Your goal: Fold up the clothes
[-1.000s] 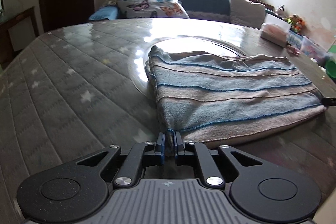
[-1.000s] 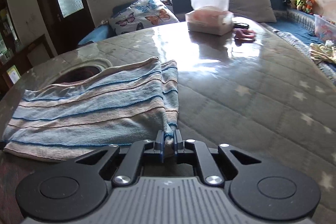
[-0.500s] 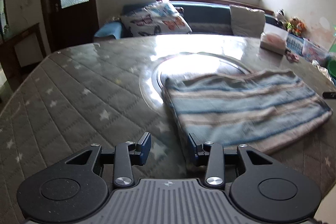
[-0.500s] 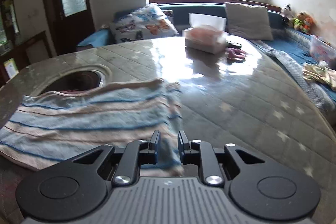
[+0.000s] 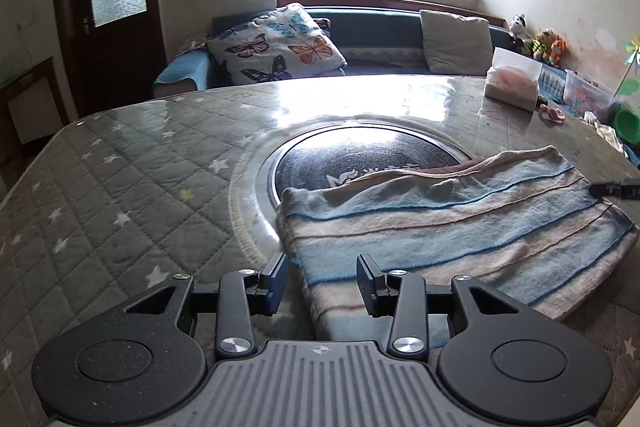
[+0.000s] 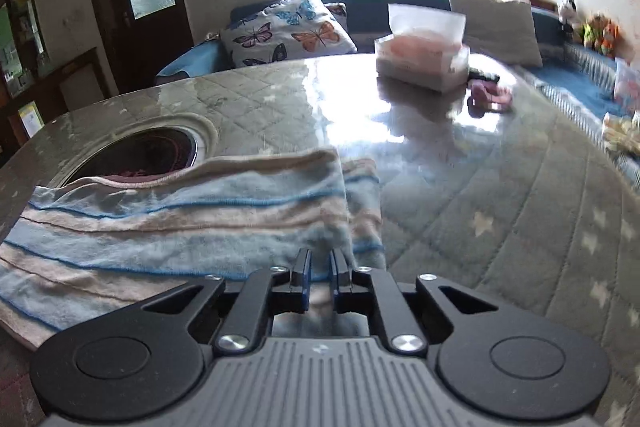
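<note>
**Fold laid down, both corners let go**

Let go of the striped towel [image 5: 452, 239] on both sides compared with a second back, when each gripper was clamped on a near corner. Left gripper [image 5: 322, 281] now wide open, hanging over the towel's near left corner with nothing between the pads. Right gripper [image 6: 320, 277] only cracked open, narrow gap, pulled back off the near right corner, towel fuzz visible through the gap but apparently not pinched. Right view a bit blurry, so probably mid-move.

Meaning for the task: looks like one fold finished and set down. Towel lying doubled over on the tabletop [image 5: 120, 195], far edge partly covering the round dark inset [image 5: 360, 163] in the middle. Top layer not quite square with the bottom one along the right side, so maybe a tidy-up or another fold next.

Count: one towel, two grippers, one tissue box [image 6: 422, 57] at the far end with one small pink thing [image 6: 490, 97] just beside it.
</note>
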The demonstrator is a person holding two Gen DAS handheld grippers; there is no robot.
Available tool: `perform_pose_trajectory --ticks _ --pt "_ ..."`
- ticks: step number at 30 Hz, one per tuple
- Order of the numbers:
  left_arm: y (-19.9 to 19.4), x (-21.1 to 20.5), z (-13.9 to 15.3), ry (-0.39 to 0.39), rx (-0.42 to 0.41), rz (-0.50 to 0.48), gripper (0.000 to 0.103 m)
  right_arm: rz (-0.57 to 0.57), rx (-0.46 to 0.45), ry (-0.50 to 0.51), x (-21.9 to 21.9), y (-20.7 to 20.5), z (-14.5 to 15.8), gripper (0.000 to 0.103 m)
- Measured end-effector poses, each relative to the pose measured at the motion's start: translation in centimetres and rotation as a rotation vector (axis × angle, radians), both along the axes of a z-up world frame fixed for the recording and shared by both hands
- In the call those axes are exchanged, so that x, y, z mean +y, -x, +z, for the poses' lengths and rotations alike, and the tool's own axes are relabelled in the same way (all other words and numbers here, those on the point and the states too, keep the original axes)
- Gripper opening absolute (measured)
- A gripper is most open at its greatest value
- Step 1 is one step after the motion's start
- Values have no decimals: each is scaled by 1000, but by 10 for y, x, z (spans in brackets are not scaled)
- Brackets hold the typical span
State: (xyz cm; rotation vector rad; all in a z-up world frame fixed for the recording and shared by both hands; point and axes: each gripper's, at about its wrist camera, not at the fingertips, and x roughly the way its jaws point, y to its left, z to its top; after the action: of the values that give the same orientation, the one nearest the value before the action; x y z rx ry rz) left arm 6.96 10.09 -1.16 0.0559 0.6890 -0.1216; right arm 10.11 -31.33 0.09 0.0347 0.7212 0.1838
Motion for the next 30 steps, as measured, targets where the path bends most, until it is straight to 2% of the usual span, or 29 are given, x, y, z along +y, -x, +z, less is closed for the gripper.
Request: perform_pose_trajectory --ticks 6,10,17,19,30 --pt "-26 -9 -12 -28 24 -26 44 19 -9 11 9 -33 -2 13" --pt "-36 -6 -22 -55 61 -14 43 11 7 -4 5 -43 -9 10" --pt "-44 -2 -18 -41 57 -7 45 24 -29 11 11 -57 5 14" --pt "-49 -2 -15 -35 52 -6 46 29 -34 14 14 -65 4 20" --pt "-88 7 -24 -33 64 57 44 -21 -4 10 8 -83 -13 21"
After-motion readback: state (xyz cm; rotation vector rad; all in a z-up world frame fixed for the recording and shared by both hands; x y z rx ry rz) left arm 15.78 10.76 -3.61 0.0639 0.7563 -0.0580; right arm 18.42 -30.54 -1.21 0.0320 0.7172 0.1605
